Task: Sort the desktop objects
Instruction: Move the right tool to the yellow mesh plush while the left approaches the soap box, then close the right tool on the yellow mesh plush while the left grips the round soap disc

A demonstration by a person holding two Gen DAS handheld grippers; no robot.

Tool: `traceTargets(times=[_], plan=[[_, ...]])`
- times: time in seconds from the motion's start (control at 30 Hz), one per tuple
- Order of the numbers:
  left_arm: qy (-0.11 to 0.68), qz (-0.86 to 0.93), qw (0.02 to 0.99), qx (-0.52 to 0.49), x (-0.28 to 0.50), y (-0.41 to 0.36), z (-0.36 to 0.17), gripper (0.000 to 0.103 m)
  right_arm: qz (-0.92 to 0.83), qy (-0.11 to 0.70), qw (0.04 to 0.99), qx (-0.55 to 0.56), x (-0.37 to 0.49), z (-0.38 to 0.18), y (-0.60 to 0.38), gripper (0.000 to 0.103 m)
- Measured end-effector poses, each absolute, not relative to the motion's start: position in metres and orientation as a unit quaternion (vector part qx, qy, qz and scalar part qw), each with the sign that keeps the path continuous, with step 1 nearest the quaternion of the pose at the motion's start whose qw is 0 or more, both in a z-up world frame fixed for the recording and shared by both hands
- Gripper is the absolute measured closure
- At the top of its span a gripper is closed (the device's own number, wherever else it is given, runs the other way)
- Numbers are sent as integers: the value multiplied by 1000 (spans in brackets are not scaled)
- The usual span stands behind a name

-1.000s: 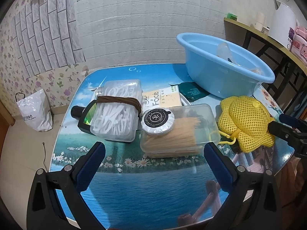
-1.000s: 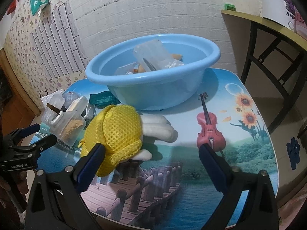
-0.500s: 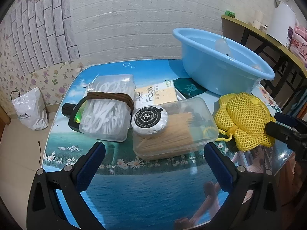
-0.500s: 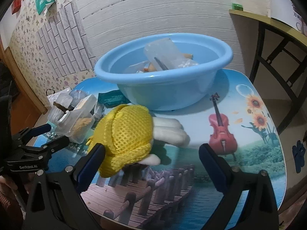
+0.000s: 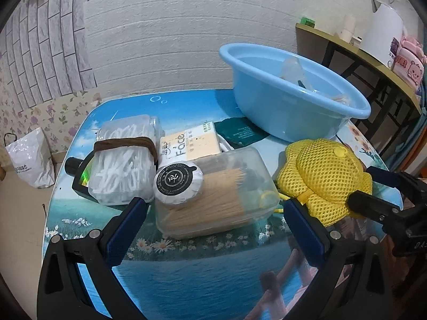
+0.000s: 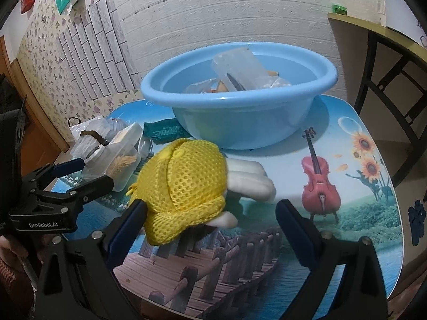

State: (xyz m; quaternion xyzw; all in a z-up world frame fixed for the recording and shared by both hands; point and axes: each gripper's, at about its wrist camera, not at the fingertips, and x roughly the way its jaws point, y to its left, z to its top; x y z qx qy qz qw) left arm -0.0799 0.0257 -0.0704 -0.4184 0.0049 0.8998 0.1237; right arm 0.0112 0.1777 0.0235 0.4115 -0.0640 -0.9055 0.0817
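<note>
- A few clear containers already sit in the blue basin [image 6: 237,106], so I judge the sorting partly done.
- My left gripper [image 5: 213,221] is spread wide and empty, lined up on the toothpick box [image 5: 216,194] (round soap [image 5: 178,181] resting on it).
- My right gripper [image 6: 210,218] is wide too, framing the yellow mesh sponge [image 6: 186,184].
- Left on the table [image 6: 347,226]: cotton swab box [image 5: 125,160], tissue pack [image 5: 190,144], dark sachet [image 5: 238,133].

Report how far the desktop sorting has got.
Done: a few clear containers lie in the blue basin. In hand: nothing; left gripper and right gripper are open. Left: toothpick box, swab box, round soap, yellow mesh sponge.
</note>
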Motion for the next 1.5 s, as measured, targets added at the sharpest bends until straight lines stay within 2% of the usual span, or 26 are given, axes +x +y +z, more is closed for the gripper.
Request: traceTargets(times=[0.53,1.0,1.03,1.13,1.27,1.5], plan=[[-5,900,119,-420,-74,16,-75,0,-904,-58,96,412,8,22,166,5],[-69,912,98,-391,-77,-24,-54,1,-910,-53,108,396,-5,25,155,5],[-70,913,98,-391,-78,-24,-54,3,-910,-52,107,397,-5,25,155,5],[-56,912,107,-391,-81,-23,-55,21,-909,-50,104,401,-6,22,155,5],[-39,915,118,-383,-83,-12,-52,39,-908,-50,104,403,-7,19,154,5],[-29,911,136,-388,-86,3,-59,39,-907,-51,103,405,-7,18,156,5]])
